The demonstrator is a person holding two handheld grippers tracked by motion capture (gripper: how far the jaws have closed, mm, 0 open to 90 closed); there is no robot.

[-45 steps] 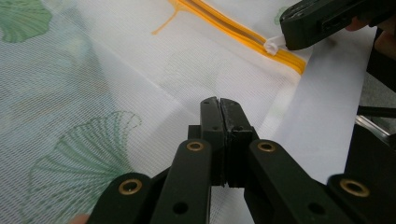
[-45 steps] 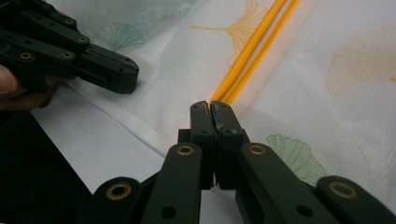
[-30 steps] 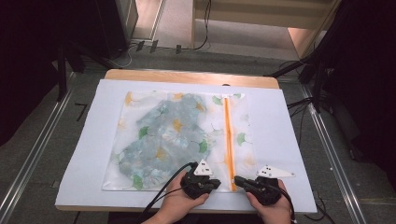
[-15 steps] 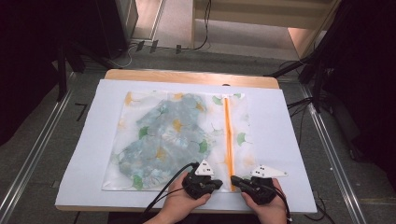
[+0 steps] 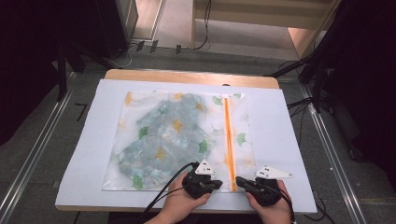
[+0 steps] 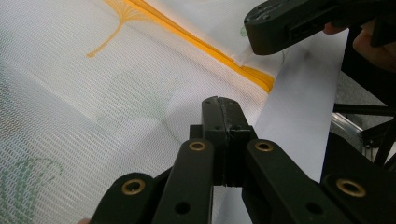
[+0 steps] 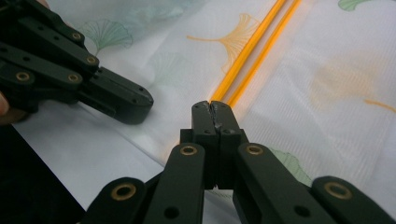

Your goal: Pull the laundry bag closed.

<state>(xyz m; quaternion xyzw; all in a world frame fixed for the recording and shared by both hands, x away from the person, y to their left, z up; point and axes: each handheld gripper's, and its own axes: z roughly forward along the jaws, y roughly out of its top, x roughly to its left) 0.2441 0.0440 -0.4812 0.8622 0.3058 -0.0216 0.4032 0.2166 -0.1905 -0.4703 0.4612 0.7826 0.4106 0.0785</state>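
While the mesh laundry bag (image 5: pixel 182 140) lies flat across the middle of the white table cover (image 5: pixel 289 154), its left and centre show a bundled grey-green garment (image 5: pixel 163 140) through the weave, printed over with ginkgo leaves. Moving right, the left gripper (image 5: pixel 215 183) sits at the bag's near edge, just left of the orange zipper (image 5: pixel 229 140); in the left gripper view its jaws stand pressed together, over the mesh by the hem, and I cannot tell whether any fabric is pinched between them. Next comes the zipper itself, a straight orange line running from the far edge to the near edge, with its near end between the two tools. Right of it, the right gripper (image 5: pixel 239 181) points at that near end; the right gripper view shows its jaws also together, tips right at the two orange tapes (image 7: pixel 252 51), with nothing clearly caught. Judging by the fine net and loose folds, the bag should be light, soft and floppy, sliding easily on the smooth cover and bunching if pushed. The firmest holds are likely the stitched zipper tape and the hem beside it, one tool steadying the cloth while the other works the slider; the slider itself is too small to make out.
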